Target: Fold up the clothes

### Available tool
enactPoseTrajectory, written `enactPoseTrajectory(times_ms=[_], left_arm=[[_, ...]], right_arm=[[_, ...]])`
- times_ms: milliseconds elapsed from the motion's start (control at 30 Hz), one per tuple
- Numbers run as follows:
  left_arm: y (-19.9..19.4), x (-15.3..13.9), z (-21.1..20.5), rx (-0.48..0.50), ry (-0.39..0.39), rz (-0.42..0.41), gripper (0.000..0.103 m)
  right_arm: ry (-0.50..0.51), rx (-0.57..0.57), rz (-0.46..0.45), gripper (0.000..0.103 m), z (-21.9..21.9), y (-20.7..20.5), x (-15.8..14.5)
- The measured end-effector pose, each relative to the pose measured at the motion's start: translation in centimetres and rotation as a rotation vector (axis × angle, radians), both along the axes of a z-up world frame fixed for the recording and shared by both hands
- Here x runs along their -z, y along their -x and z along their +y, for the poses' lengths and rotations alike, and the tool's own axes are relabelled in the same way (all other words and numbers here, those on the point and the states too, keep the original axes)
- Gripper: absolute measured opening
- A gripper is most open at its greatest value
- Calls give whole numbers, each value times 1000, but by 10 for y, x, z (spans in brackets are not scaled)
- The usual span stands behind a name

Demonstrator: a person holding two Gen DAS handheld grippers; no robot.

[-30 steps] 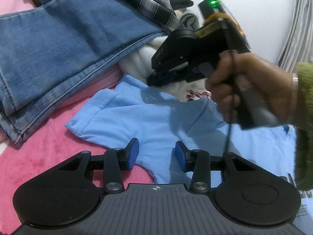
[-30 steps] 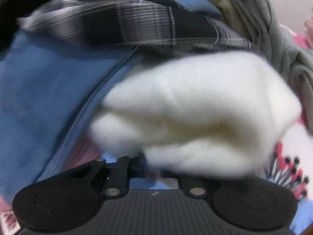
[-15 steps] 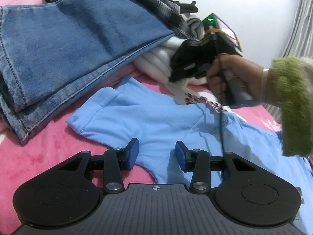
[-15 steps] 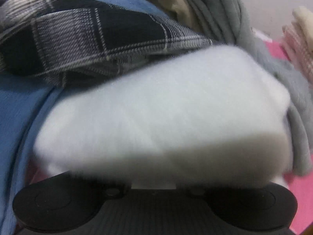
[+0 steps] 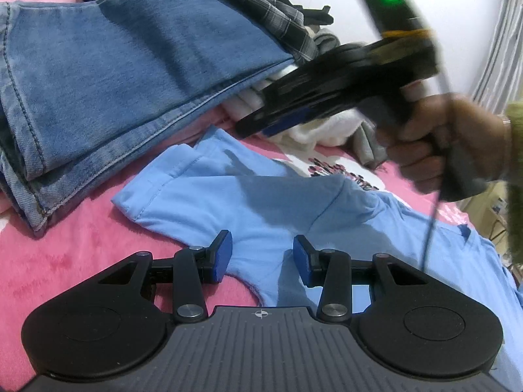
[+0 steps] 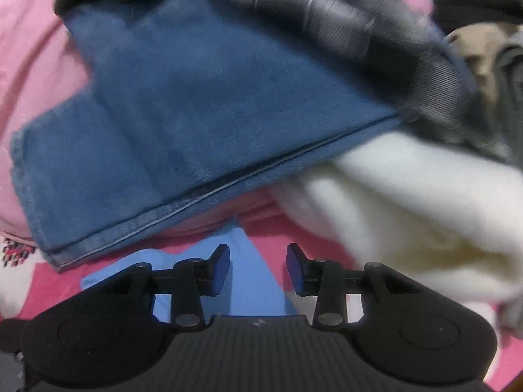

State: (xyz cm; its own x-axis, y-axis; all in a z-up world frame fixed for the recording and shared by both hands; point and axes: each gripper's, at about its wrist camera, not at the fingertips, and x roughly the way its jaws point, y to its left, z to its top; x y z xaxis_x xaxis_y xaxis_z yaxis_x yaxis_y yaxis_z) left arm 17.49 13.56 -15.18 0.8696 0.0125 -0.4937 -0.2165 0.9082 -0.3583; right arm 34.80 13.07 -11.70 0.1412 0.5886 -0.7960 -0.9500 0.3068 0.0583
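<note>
While its jaws are opening, the right gripper [image 6: 258,269] (empty) hovers over the blue shirt [image 6: 251,281], beside the white fleece [image 6: 408,215].

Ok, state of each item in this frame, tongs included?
Light blue shirt: spread flat, unfolded.
Jeans: folded, lying over white fleece.
White fleece: bunched, released.
Plaid shirt: crumpled in pile.
Left tongs: open, empty.
Right tongs: opening, empty.

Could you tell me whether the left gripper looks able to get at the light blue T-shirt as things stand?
Probably yes. The left gripper is open and empty, and the light blue T-shirt lies flat on the pink blanket just ahead of its fingertips, with nothing lying between them.
</note>
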Motion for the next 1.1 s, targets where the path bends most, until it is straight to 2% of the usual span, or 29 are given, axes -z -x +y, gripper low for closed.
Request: enactPoseTrajectory(times_ms=[200,233,267,333,400,533,600,700,833,933,1000,1067,1100], left_arm=[[0,4,0,-1,-8,-7,41],[0,5,0,-1,-12,-9,41],[0,6,-1,-2,-16,-10,41],[1,7,-1,-3,-23,-11,41],[1,7,-2,-4,-29,-10,41],[1,5,-3,-8,-39,-9,41],[1,5,-3,-10,-39,-9,41],[2,5,-3,-11,-37,-10,41],[4,6,1,-14,-38,-10,41],[7,5,5,-18,-38,-9,41],[10,4,10,-22,-23,-14,41],[16,-1,13,-33,-4,-32,42],[20,-5,16,-41,2,-48,42]], right_arm=[[27,-1,49,38,18,-6,23],[21,-10,53,32,17,-5,23],[17,-16,55,17,16,-4,23],[6,-36,48,0,12,-1,20],[-16,-34,-3,0,8,6,16],[-100,84,-71,0,4,1,7],[-98,99,-63,0,9,-1,11],[-63,73,-123,0,21,11,23],[-76,95,-112,0,27,15,35],[-70,100,-89,0,26,15,33],[-56,101,-52,4,21,12,26],[-66,100,6,20,9,8,16],[-81,102,27,24,1,8,10]])
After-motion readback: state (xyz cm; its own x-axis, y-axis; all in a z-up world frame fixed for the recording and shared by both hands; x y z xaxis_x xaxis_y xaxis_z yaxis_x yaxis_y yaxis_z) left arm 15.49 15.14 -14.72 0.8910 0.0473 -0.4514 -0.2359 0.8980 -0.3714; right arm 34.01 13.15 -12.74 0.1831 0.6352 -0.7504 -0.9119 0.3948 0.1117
